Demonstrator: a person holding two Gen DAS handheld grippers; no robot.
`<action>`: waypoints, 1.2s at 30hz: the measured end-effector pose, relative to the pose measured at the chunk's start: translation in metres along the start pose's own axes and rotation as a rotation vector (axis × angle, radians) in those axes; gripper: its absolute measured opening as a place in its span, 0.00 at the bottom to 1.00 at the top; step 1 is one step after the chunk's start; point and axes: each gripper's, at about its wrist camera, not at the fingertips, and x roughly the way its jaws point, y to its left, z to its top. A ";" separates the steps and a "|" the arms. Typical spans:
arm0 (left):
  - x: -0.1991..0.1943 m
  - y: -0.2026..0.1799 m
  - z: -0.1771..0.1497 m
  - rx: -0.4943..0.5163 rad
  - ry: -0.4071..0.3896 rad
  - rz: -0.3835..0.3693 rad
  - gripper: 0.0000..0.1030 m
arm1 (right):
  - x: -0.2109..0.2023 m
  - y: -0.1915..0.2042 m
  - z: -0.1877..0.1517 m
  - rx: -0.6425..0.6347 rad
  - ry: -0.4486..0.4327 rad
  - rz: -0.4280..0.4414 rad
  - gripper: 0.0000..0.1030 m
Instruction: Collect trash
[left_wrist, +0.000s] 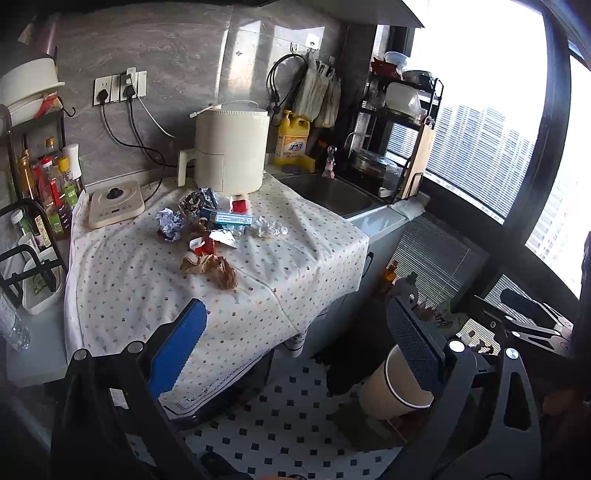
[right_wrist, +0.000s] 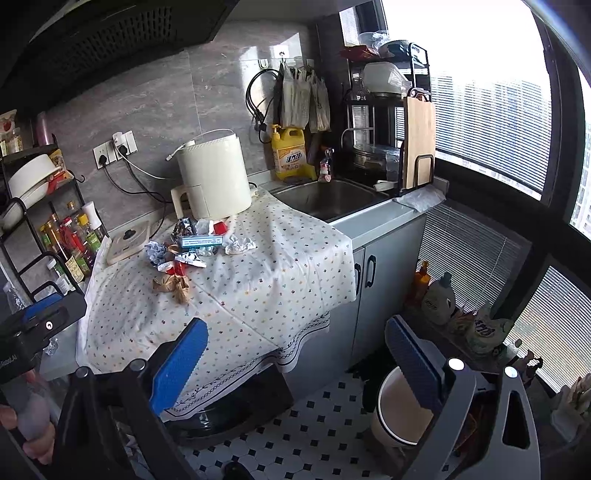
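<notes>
Wall (right_wrist: 155, 96): grey marble-pattern tile with sockets (right_wrist: 114, 149). Floor (right_wrist: 306, 435): white tile, black diamond insets. Window (right_wrist: 480, 92): large, dark-framed, strong daylight, blinds below. Table (right_wrist: 384, 218): grey cabinets, steel sink (right_wrist: 332, 195).

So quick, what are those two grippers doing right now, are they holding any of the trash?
Left gripper: open, holding nothing.
Right gripper: open, holding nothing; the trash is all on the table.
</notes>
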 end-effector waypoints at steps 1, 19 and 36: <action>0.000 0.000 0.000 0.002 0.001 0.006 0.94 | 0.001 0.000 -0.001 0.005 0.002 0.003 0.91; -0.005 -0.003 0.000 -0.019 -0.031 0.028 0.94 | 0.007 0.000 0.003 -0.010 0.004 0.008 0.92; -0.001 0.000 0.002 -0.033 -0.020 0.046 0.94 | 0.014 -0.004 0.003 0.004 0.019 0.021 0.92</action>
